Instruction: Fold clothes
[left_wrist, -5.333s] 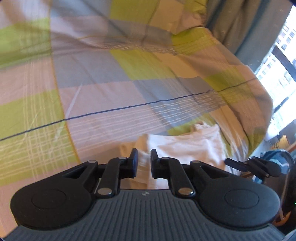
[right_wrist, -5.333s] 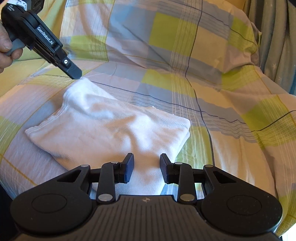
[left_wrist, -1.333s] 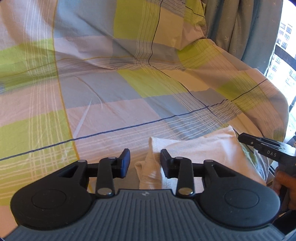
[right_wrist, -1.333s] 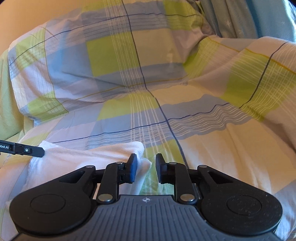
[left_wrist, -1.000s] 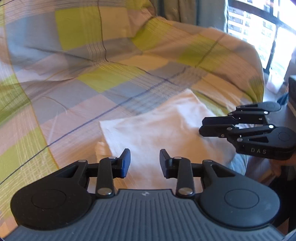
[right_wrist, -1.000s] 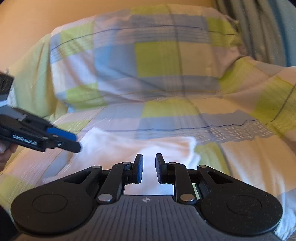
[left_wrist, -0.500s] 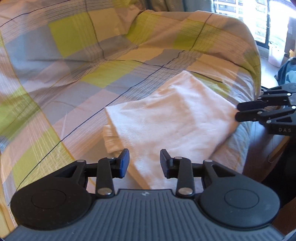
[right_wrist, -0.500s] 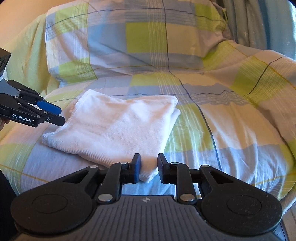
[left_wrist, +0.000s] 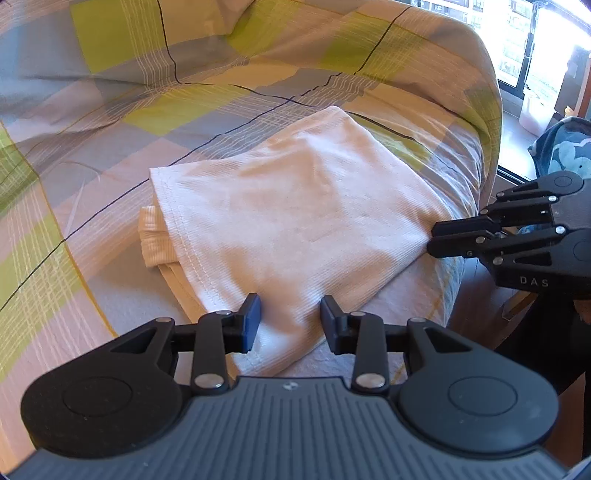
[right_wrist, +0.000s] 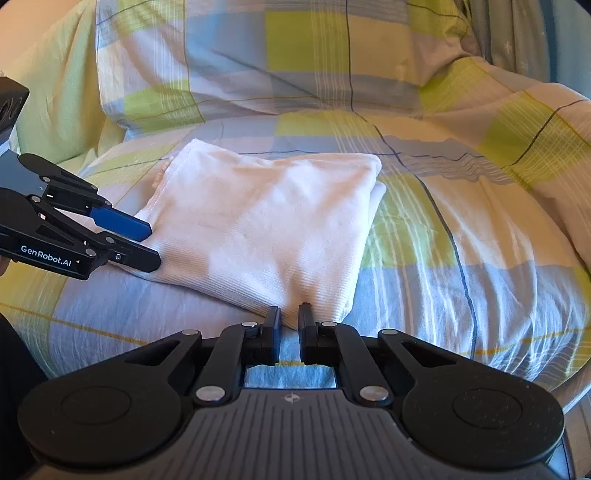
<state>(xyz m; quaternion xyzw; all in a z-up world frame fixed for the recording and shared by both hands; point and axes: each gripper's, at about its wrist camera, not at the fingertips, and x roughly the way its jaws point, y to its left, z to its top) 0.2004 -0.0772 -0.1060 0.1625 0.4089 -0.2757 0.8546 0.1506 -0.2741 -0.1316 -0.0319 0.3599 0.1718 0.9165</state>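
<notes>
Nearest you, your left gripper (left_wrist: 290, 317) is hovering with its jaws released, straddling the near corner of the folded white garment (left_wrist: 291, 218) without pinching it. Your right gripper (right_wrist: 289, 319) is hanging at the garment's opposite edge, its jaws drawn close with only a narrow gap showing between them and no cloth caught in it.

The folding is looking essentially finished: the garment is lying as a compact, roughly square packet on the checked bedspread (right_wrist: 461, 240), near the bed's edge, with neither tool holding it. At most a tidy-up is remaining, since a ribbed cuff or hem (left_wrist: 153, 236) is poking out from under the top layer on one side.

The fabric is appearing soft, finely ribbed and slightly puffy, with stitched hems showing. Beyond it, a pillow (right_wrist: 295, 55) in matching checks is resting against the wall.
</notes>
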